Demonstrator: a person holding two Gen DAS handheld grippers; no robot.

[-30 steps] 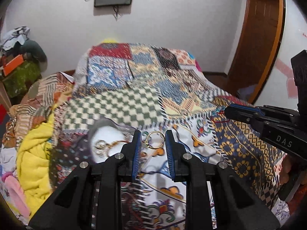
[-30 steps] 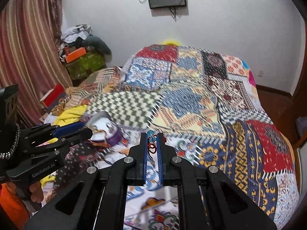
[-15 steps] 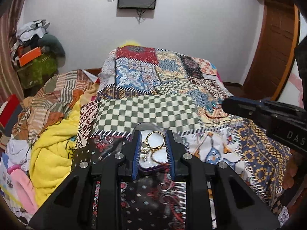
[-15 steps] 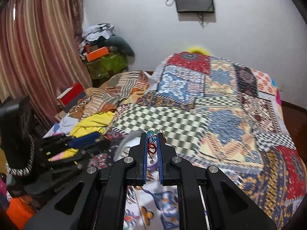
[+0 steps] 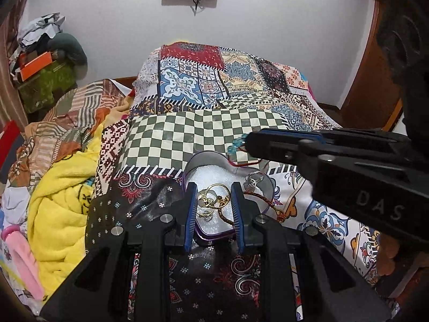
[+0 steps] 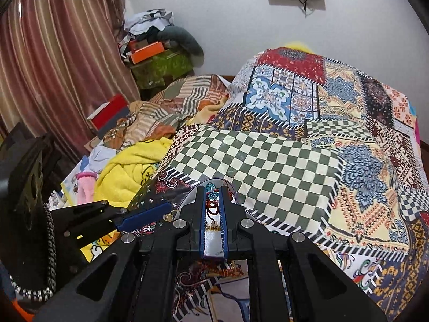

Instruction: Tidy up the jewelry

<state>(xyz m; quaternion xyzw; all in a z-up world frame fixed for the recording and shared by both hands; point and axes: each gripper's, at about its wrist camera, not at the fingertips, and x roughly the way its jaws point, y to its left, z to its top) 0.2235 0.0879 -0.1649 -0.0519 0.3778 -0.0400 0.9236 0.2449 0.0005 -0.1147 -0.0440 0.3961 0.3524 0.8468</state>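
A heart-shaped purple jewelry box [image 5: 197, 167] with a white lining lies on the patterned bedspread. My left gripper [image 5: 213, 197] is shut on gold rings [image 5: 214, 197] and holds them over the box. A silver ring [image 5: 253, 181] and a brown braided cord [image 5: 264, 201] lie in the box. My right gripper [image 6: 213, 196] is shut on a blue-beaded piece with red cord [image 6: 212, 191] and hovers over the box's far rim; it also shows in the left wrist view [image 5: 248, 141].
A green-checked patch of the bedspread [image 6: 268, 158] lies behind the box. A yellow blanket [image 5: 61, 187], striped cloth [image 6: 174, 102] and clutter lie to the left. A wall [image 5: 134, 13] with a screen is behind, a wooden door [image 5: 375, 67] to the right.
Both grippers have moved left over the jewelry box with their pieces still held. The box now lies right under the fingers of both.
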